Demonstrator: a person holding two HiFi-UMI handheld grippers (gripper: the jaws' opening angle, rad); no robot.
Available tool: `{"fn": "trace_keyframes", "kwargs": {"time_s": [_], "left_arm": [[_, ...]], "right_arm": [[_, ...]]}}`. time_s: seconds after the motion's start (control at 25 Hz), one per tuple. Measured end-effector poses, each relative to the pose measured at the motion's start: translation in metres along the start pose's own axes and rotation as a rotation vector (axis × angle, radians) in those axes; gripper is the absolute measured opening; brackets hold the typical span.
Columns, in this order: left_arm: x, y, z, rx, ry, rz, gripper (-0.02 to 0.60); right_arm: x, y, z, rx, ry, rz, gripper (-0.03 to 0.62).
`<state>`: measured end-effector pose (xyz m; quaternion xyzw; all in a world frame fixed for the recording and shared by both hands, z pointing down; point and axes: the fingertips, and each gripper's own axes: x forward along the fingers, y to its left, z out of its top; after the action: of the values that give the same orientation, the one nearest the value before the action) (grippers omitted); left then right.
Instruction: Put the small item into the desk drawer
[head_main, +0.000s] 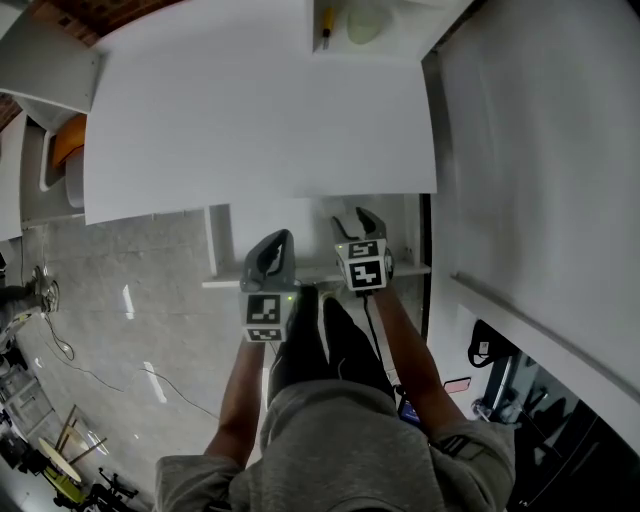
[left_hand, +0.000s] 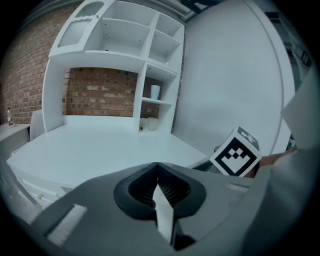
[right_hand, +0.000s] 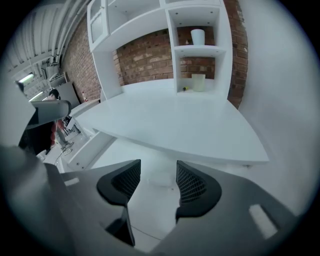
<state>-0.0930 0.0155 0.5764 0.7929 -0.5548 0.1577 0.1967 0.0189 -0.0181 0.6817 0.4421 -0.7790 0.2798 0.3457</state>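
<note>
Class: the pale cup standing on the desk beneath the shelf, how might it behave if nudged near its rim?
The pale cup seems thin and faintly see-through, so it is probably light. It stands upright, so a push near the rim might tip it. The desk looks smooth and glossy, so a lower push may simply slide it.

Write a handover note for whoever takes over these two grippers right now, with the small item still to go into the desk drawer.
Left gripper: jaws shut, nothing seen between them.
Right gripper: jaws apart, empty.
Both hang at the front of the desk, above what looks like the open drawer.
A small yellow item lies at the back of the desk beside a pale cup; neither gripper is near it.
Done: the drawer seems open. I cannot tell whether anything is inside.
Left: probably fetch the item, set it in the drawer.
</note>
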Motion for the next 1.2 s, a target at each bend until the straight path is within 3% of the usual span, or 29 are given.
{"fn": "trace_keyframes", "kwargs": {"time_s": [0.6, 1.2], "left_arm": [[-0.052, -0.019, 0.075, 0.052, -0.134, 0.050, 0.012], [-0.109, -0.045, 0.144, 0.120, -0.282, 0.055, 0.012]], "right_arm": [[-0.123, -0.004, 0.072, -0.032, -0.326, -0.055, 0.137], [-0.242, -0.003, 0.112, -0.077, -0.546, -0.132, 0.054]]}}
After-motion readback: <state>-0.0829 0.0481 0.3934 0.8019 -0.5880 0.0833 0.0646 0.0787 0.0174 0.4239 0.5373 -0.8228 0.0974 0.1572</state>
